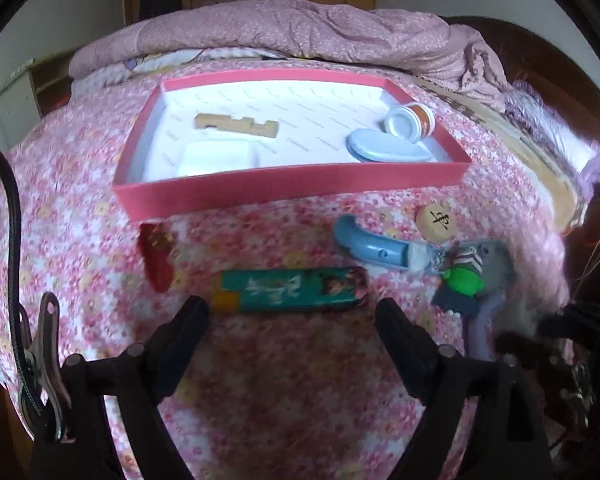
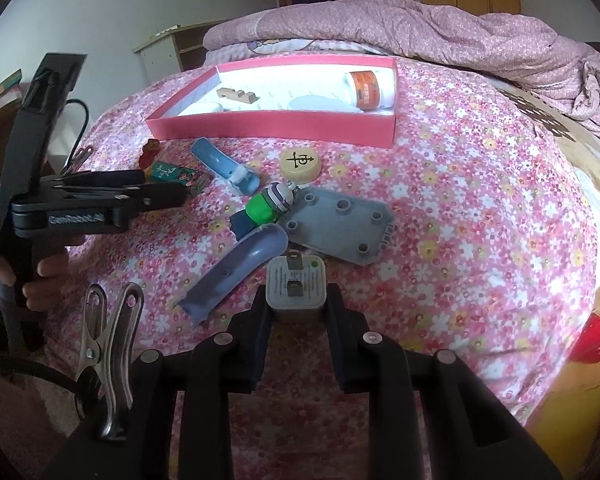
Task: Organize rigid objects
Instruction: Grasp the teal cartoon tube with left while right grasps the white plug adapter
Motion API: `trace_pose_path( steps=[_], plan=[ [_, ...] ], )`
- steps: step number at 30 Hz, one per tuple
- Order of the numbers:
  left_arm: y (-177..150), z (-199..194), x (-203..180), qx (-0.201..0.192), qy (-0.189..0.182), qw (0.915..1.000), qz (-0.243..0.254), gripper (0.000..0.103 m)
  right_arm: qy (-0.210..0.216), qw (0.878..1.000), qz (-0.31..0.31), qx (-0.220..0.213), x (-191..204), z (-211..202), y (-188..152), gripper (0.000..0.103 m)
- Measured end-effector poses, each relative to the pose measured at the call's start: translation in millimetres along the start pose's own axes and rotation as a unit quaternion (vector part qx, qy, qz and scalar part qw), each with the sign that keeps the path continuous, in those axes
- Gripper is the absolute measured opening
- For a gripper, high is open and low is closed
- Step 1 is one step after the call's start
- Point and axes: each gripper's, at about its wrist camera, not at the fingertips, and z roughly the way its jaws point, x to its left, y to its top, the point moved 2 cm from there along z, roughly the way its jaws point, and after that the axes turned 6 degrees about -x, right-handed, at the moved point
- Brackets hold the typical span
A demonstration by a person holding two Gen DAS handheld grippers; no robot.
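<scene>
A pink box [image 1: 284,189] [image 2: 268,125] lies on the flowered bed and holds a wooden piece [image 1: 236,124], a white case [image 1: 216,156], a blue oval lid [image 1: 384,147] and an orange-labelled bottle [image 1: 412,120] [image 2: 366,90]. My left gripper [image 1: 292,312] [image 2: 180,192] is open just before a teal lighter [image 1: 288,290] [image 2: 172,172]. My right gripper [image 2: 296,304] is shut on a white charger plug [image 2: 296,286].
Loose on the bed: a red figure [image 1: 156,256], a blue curved handle [image 1: 376,246] [image 2: 224,166], a round wooden chess piece [image 1: 438,220] [image 2: 300,164], a green toy figure [image 2: 266,208] [image 1: 462,276], a grey plate [image 2: 340,224] and a purple curved piece [image 2: 236,272]. A rumpled quilt [image 2: 460,28] lies behind.
</scene>
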Motion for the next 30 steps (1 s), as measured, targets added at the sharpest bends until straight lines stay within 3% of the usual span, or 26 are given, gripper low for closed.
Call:
trace_pose_path(
  steps=[4, 12, 17, 30],
  plan=[
    [2.3, 10.6, -7.3, -0.006, 0.025, 0.9994, 0.024, 0.091, 0.007, 1.0, 0.007, -0.005, -2.3, -0.5, -1.1, 0.027],
    [4.2, 16.4, -9.2, -0.018, 0.034, 0.9991, 0.02, 0.093, 0.014, 1.0, 0.014, -0.007, -4.2, -0.3, -1.1, 0.027],
    [2.5, 12.1, -7.9, -0.025, 0.029, 0.9991, 0.021, 0.085, 0.015, 1.0, 0.015, -0.007, -4.5, 0.2, -1.1, 0.027],
    [-7.3, -9.8, -1.7, -0.036, 0.011, 0.9989, 0.027, 0.085, 0.004, 1.0, 0.006, -0.008, -1.6, 0.4, -0.8, 0.027]
  ],
)
